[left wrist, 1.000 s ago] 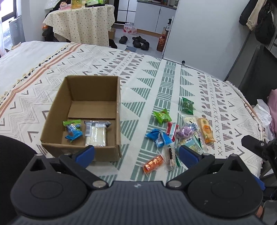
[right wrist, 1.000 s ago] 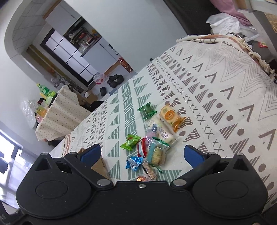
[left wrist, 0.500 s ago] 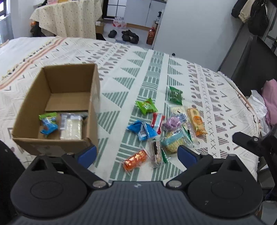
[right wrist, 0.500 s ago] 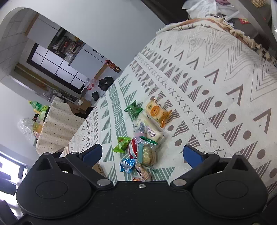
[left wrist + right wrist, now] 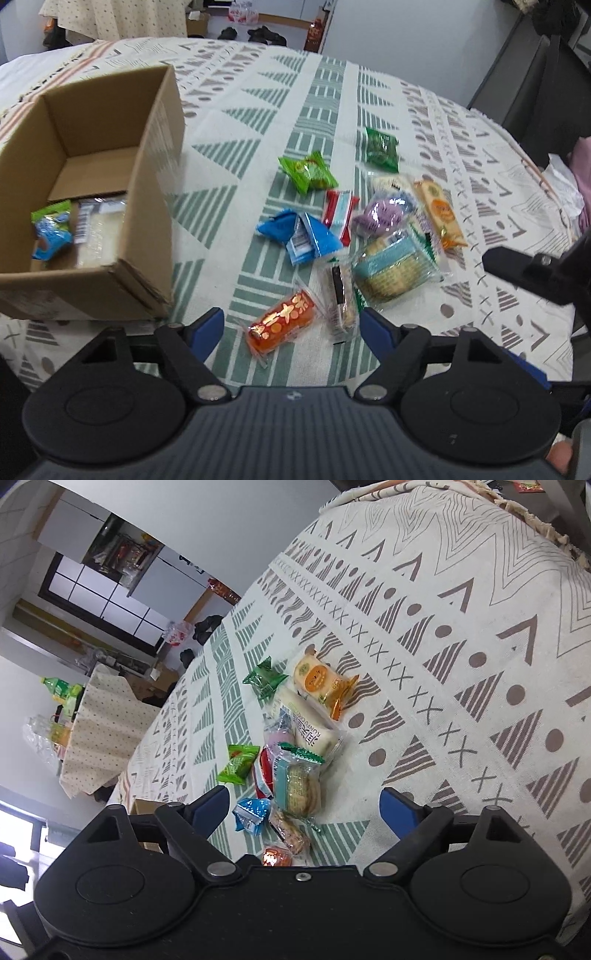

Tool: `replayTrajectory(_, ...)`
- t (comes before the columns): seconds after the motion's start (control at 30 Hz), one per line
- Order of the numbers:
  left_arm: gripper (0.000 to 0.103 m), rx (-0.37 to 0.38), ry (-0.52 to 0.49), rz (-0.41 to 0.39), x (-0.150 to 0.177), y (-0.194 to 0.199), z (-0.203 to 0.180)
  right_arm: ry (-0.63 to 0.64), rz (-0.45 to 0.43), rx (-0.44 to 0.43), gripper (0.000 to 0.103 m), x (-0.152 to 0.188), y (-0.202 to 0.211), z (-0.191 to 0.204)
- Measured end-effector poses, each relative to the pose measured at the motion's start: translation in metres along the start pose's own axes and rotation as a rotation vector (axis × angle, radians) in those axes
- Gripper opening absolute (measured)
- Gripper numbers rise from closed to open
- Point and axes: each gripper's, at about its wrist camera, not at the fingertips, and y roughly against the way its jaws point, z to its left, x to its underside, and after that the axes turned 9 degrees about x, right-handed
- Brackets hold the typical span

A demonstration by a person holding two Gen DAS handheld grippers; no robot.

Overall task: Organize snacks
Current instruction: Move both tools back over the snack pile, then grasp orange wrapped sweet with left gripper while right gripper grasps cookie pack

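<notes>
A cardboard box [image 5: 155, 206] stands open at the left on the patterned cloth, with a blue-green snack [image 5: 51, 229] and a clear white packet [image 5: 96, 229] inside. Loose snacks lie in a pile to its right. My left gripper [image 5: 291, 326] hovers low over the pile's near end. Its jaws are closing around an orange packet [image 5: 282, 325], and the pads do not touch it. A brown bar [image 5: 341, 299] lies just inside the right finger. My right gripper [image 5: 306, 806] is closing too, with a cracker packet [image 5: 297, 786] and a blue candy [image 5: 253, 814] between its fingers, untouched.
Further out lie green packets [image 5: 308, 171] [image 5: 382, 147], a blue wrapper [image 5: 306, 236], a purple candy [image 5: 380, 218] and a long yellow-orange pack [image 5: 319, 679]. The fringed table edge [image 5: 535, 528] runs at the right. A dotted-cloth table [image 5: 107, 731] stands beyond.
Both grippers have come down closer to the snack pile and their jaws have narrowed. In the left wrist view the box has shifted towards the left edge.
</notes>
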Motion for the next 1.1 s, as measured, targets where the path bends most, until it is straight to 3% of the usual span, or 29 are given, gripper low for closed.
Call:
replayTrajectory(0.33, 0.064, -0.023, 0.037, 0.037, 0.007, -0.029, 0.017, 0.009, 0.003, 0.040, 0.088, -0.003, -0.022, 0.008)
replayTrajectory(0.47, 0.061, -0.021, 0.022, 0.011, 0.007, -0.030, 0.019, 0.018, 0.021, 0.057, 0.088, -0.003, -0.036, 0.012)
replayTrajectory(0.57, 0.050, -0.029, 0.029, 0.001, 0.006, -0.029, 0.021, 0.027, 0.032, 0.064, 0.085, -0.002, -0.046, 0.016)
replayTrajectory(0.7, 0.021, -0.012, 0.062, -0.007, 0.004, -0.027, 0.026, 0.036, 0.046, 0.073, 0.081, 0.000, -0.057, 0.021)
replayTrajectory(0.83, 0.019, 0.007, 0.091, -0.025, 0.001, -0.022, 0.030, 0.039, 0.058, 0.070, 0.071, 0.002, -0.065, 0.022)
replayTrajectory(1.0, 0.019, 0.025, 0.108, -0.045, -0.002, -0.012, 0.031, 0.036, 0.058, 0.080, 0.067, 0.002, -0.071, 0.024)
replayTrajectory(1.1, 0.019, 0.035, 0.108, -0.057, -0.004, -0.007, 0.030, 0.030, 0.067, 0.075, 0.055, 0.003, -0.074, 0.024)
